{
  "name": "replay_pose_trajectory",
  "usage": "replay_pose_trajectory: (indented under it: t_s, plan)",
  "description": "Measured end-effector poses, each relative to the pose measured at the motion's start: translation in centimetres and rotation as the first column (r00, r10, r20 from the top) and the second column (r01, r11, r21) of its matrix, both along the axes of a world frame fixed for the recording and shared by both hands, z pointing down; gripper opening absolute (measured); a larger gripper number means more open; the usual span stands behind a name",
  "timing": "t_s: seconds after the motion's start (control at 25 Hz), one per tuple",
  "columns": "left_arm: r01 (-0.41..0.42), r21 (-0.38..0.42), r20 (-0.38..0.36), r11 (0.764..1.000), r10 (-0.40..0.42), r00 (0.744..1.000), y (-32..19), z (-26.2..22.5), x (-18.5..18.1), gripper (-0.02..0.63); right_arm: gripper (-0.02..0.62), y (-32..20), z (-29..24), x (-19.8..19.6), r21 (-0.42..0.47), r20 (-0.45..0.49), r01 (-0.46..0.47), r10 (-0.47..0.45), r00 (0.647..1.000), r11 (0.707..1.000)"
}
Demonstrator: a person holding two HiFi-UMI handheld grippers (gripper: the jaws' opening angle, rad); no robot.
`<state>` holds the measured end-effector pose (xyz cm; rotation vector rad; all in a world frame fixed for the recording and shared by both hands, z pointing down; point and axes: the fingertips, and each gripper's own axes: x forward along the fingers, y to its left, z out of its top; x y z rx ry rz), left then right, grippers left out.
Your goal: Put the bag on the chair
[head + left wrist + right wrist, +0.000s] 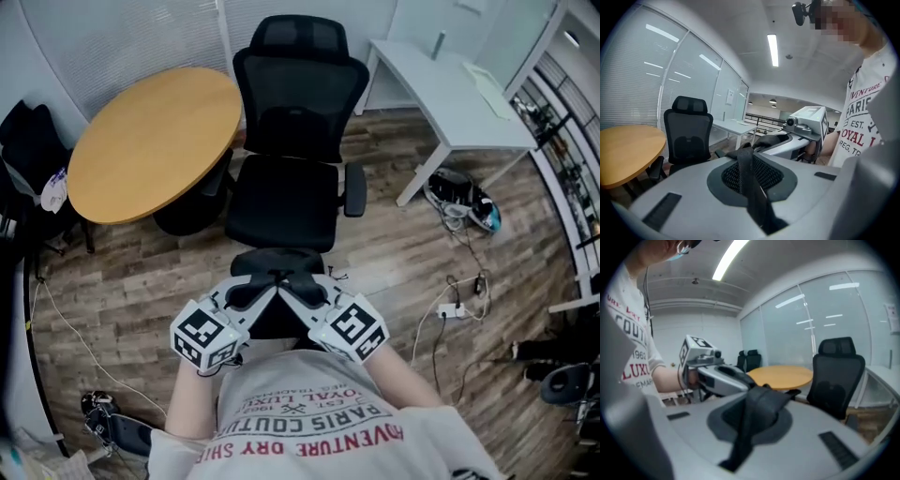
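Note:
A black bag (pixel 277 270) hangs in front of me, low over the floor, just short of the black office chair (pixel 286 202). My left gripper (pixel 266 292) and right gripper (pixel 289 292) meet tip to tip above it. In the left gripper view my left gripper (pixel 746 157) is shut on a black webbing strap (pixel 752 187) of the bag. In the right gripper view my right gripper (pixel 759 397) is shut on a wider black strap (pixel 757 420). The chair's seat (pixel 281 211) has nothing on it and faces me.
A round wooden table (pixel 150 141) stands left of the chair, and a white desk (pixel 450 89) to its right. Cables and a power strip (pixel 453 309) lie on the wood floor at the right, shoes (pixel 464 202) under the desk. Dark bags (pixel 33 150) sit far left.

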<state>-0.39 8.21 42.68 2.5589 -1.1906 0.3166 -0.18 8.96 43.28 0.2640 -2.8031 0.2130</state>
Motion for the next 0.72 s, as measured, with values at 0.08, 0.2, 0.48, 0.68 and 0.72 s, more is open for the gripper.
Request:
replay_pose_trajectory:
  t_s: [0.08, 0.2, 0.48, 0.68, 0.72]
  plan:
    - [0.027, 0.006, -0.015, 1.000, -0.027, 1.000, -2.1, 0.1, 0.3, 0.057, 0.028, -1.9, 0.0, 0.4, 0.018, 0.011, 0.014, -0.014, 1.000, 1.000]
    - [0.058, 0.013, -0.029, 0.998, -0.058, 0.998, -5.9, 0.0, 0.5, 0.057, 0.028, -5.6, -0.1, 0.7, 0.033, 0.020, 0.021, -0.022, 1.000, 0.999]
    - [0.052, 0.016, -0.006, 0.998, -0.052, 0.999, -14.2, 0.2, -0.3, 0.057, 0.028, -14.6, -0.1, -0.2, 0.002, 0.027, -0.026, 0.026, 0.999, 1.000]
    - [-0.026, 0.019, 0.006, 0.999, 0.026, 1.000, -20.9, 0.5, -2.3, 0.057, 0.028, -21.5, 0.2, -2.3, -0.016, 0.045, -0.101, 0.102, 0.994, 0.995]
    - [-0.040, 0.017, 0.002, 0.999, 0.040, 0.999, -22.2, 0.6, -2.9, 0.057, 0.028, -22.9, 0.3, -2.9, -0.015, 0.049, -0.118, 0.118, 0.992, 0.993]
